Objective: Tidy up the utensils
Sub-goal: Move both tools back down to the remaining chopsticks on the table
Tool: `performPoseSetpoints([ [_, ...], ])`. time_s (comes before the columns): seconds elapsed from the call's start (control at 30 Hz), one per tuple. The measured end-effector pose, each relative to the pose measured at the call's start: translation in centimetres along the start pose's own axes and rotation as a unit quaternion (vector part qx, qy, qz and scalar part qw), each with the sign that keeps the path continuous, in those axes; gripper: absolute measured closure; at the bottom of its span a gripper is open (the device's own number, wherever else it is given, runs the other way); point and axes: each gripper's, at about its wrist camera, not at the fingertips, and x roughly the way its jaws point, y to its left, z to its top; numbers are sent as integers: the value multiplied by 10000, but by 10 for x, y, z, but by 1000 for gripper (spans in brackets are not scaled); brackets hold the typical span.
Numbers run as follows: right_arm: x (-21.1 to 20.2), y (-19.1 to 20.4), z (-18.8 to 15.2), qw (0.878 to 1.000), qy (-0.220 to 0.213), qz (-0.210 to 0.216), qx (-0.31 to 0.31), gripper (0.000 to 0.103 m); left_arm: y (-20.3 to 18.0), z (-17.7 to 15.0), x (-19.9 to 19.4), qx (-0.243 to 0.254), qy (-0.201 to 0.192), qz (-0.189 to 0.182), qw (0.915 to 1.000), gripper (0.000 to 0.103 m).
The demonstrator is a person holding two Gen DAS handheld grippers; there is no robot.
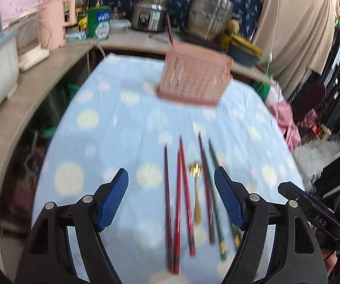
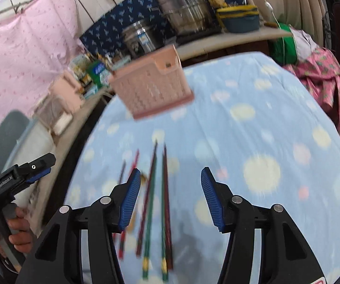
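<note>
Both frames motion-blurred. Left gripper (image 1: pixel 171 197) fingers spread wide, holding nothing, hovering over the near part of the worktop (image 1: pixel 113 127), which is covered by a light blue cloth with pale dots. Right gripper (image 2: pixel 170 196) fingers also wide apart, nothing between them; it shows at the right edge of the left view, and the left one with the hand holding it at the left edge of the right view. Chopsticks (image 1: pixel 181 201) lie loose near the worktop's near edge, roughly parallel and pointing away from the cameras: dark red and bright red ones to the left, darker and green-handled ones (image 2: pixel 149 208) to the right, some crossing or touching. A small gold spoon (image 1: pixel 196 189) lies among them, bowl end away. Farther in, towards the far edge, a pink perforated basket (image 1: pixel 193 80) stands upright on the cloth, well apart from the chopsticks; one dark stick rises behind it, whether inside I cannot tell. Beyond the worktop a shelf (image 1: pixel 127 40) carries steel pots (image 1: pixel 149 16), a green tin (image 1: pixel 98 22) and a pink appliance (image 1: pixel 53 21).
</note>
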Motion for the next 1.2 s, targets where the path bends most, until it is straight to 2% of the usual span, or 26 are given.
performPoseSetpoints([
  [0.2,4,6,-75,9976,421,-316,-452,51,-6,-84,7,283,328,333,9985,32],
  [0.33,9,5,-97,9975,478,-295,-425,51,-4,-112,11,295,359,453,9979,32],
  [0.53,14,-3,-102,9978,323,-501,-275,54,6,-120,16,64,328,552,9979,32],
  [0.73,14,-1,-103,9972,275,-597,-362,55,1,-125,16,299,283,716,9966,32],
  [0.9,14,-2,-103,9970,225,-663,-338,55,11,-122,22,104,336,773,9964,32],
  [1.2,16,-5,-104,9969,258,-676,-309,55,8,-118,35,217,372,835,9956,32],
])
